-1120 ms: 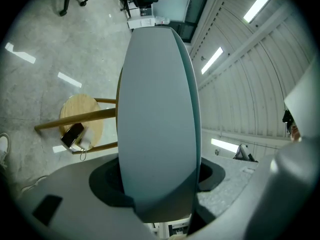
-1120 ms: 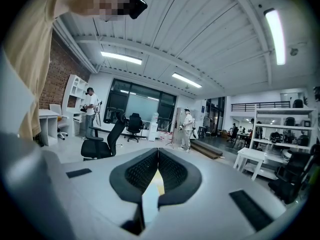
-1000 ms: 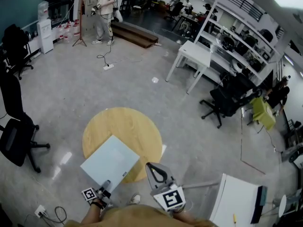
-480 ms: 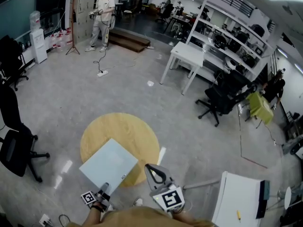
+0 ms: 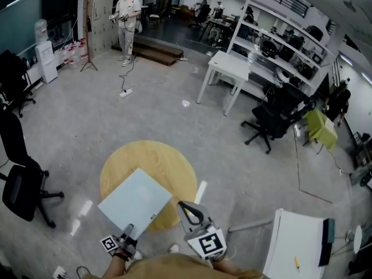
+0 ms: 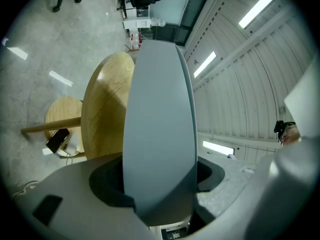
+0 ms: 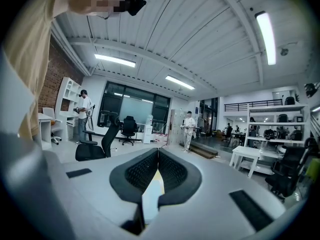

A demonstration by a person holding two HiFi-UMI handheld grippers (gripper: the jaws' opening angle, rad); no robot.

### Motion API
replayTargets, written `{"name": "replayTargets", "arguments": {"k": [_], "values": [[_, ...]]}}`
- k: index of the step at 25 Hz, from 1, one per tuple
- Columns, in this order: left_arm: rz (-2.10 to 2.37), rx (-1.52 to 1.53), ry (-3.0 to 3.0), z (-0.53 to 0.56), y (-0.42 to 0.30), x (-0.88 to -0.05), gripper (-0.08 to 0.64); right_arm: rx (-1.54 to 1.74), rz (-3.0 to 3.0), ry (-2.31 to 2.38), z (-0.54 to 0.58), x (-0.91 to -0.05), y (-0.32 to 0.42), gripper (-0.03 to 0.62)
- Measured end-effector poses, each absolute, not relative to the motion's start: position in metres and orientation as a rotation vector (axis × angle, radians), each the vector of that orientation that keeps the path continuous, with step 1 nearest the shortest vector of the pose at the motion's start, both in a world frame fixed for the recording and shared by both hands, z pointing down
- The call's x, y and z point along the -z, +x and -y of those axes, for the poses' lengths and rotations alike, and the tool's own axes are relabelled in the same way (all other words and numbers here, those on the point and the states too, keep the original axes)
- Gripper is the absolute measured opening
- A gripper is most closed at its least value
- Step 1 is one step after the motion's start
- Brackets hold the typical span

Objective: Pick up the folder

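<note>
Jaws of the left gripper (image 5: 128,230) are pressing from both sides on the near corner of the folder (image 5: 135,201), a thin pale blue-grey sheet-like folder. In the left gripper view the left gripper (image 6: 160,186) is showing its two dark pads standing some way apart, with the folder (image 6: 160,119) filling the gap between them and running edge-on straight away from the camera. From the head view the folder is lying flat-faced over the near left part of the round wooden tabletop (image 5: 165,158), and its near corner is sticking out past the rim toward the person, where the jaws are meeting it. Whether its far edge is touching the tabletop (image 6: 102,109) or hanging just above it I cannot tell.

Jaws of the right gripper (image 5: 182,206) are closing on nothing: in the right gripper view the right gripper (image 7: 157,156) is showing its ribbed pads meeting at the tips. It is hovering just beside the folder's right edge, near the tabletop's near rim, and is pointing out across the room.

Beyond the tabletop, a person in pale clothes (image 5: 125,16) is standing far off on the grey floor (image 5: 70,115), a white desk (image 5: 229,65) is standing to the right, and black office chairs (image 5: 23,182) are sitting at the left.
</note>
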State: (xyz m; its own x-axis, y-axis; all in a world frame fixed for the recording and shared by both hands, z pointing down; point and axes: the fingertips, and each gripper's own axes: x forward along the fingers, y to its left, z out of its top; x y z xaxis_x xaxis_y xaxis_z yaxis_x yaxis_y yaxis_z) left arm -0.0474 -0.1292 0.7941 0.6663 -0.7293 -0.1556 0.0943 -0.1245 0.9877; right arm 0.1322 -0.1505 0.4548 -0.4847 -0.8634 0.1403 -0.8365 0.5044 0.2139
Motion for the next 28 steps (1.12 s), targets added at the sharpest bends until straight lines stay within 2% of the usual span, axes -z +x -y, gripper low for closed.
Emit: {"name": "replayTargets", "arguments": {"k": [8, 17, 28], "values": [[0.537, 0.856, 1.658, 0.153, -0.059, -0.738, 0.29, 0.143, 2.531, 1.46, 0.158, -0.458, 0.134, 0.0], [0.453, 1.084, 1.805, 0.177, -0.06, -0.611, 0.29, 0.143, 2.577, 1.448, 0.164, -0.454, 0.136, 0.0], [0.6, 1.237, 2.074, 0.169, -0.083, -0.466, 0.29, 0.082, 2.617, 1.491, 0.173, -0.449, 0.156, 0.0]]}}
